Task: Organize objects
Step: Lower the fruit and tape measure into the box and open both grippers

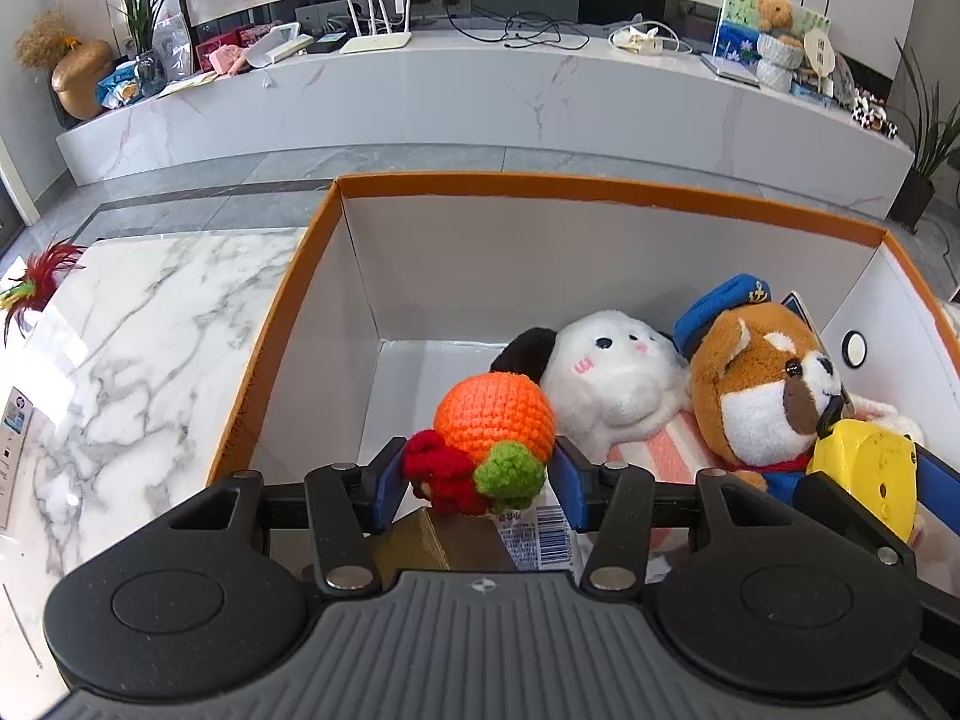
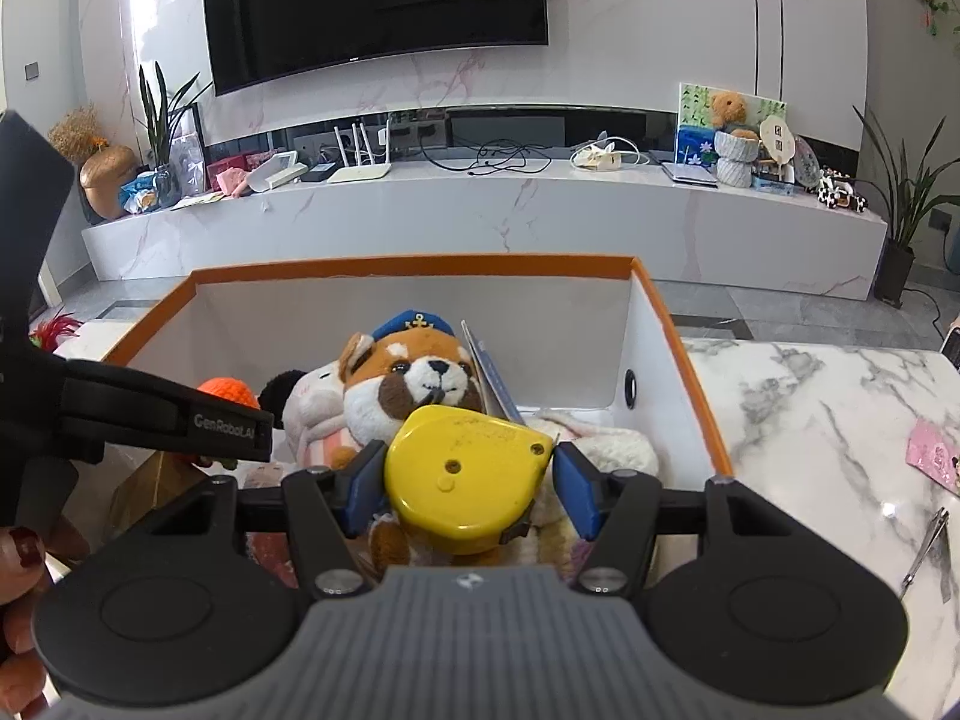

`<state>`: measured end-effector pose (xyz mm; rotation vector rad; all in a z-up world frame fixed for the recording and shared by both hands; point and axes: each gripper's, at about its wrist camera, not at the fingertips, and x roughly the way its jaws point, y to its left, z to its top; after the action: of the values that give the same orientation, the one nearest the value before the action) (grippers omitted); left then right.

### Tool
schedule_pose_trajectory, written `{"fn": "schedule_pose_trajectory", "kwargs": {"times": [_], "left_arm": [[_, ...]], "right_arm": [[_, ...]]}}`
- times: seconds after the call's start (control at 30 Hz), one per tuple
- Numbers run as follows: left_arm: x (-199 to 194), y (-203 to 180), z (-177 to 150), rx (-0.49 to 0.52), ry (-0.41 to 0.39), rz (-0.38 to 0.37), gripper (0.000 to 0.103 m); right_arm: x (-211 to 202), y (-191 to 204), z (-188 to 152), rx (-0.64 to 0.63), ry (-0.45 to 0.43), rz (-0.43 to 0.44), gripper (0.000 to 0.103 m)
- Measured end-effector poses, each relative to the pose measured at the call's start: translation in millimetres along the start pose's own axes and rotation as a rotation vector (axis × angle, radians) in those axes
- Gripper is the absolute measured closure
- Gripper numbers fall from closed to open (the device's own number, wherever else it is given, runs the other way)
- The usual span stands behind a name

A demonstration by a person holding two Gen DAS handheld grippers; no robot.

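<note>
My left gripper (image 1: 480, 468) is shut on a crocheted orange (image 1: 492, 414) with red and green knobs, held over the near left part of a white box with an orange rim (image 1: 540, 183). My right gripper (image 2: 468, 480) is shut on a yellow tape measure (image 2: 462, 468), held over the same box (image 2: 420, 264) on its right side. Inside lie a red panda plush with a blue cap (image 1: 762, 384) (image 2: 414, 378) and a white plush (image 1: 612, 372). The tape measure (image 1: 864, 468) also shows at the right edge of the left wrist view.
The box stands on a marble table (image 1: 132, 330) (image 2: 840, 420). A feather toy (image 1: 36, 282) lies at its left edge; a pink card (image 2: 936, 450) and metal clippers (image 2: 927, 546) lie to the right. A brown carton (image 1: 420, 540) and a barcoded packet sit under the orange. A hand (image 2: 24, 546) shows at left.
</note>
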<state>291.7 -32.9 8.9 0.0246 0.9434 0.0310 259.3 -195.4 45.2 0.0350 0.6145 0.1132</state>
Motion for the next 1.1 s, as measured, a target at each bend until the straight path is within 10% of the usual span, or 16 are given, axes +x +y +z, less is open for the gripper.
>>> {"fn": "schedule_pose_trajectory", "kwargs": {"times": [1.1], "left_arm": [[15, -6, 0, 0.025, 0.096, 0.053, 0.043]], "right_arm": [[11, 12, -4, -0.048, 0.068, -0.037, 0.034]]}}
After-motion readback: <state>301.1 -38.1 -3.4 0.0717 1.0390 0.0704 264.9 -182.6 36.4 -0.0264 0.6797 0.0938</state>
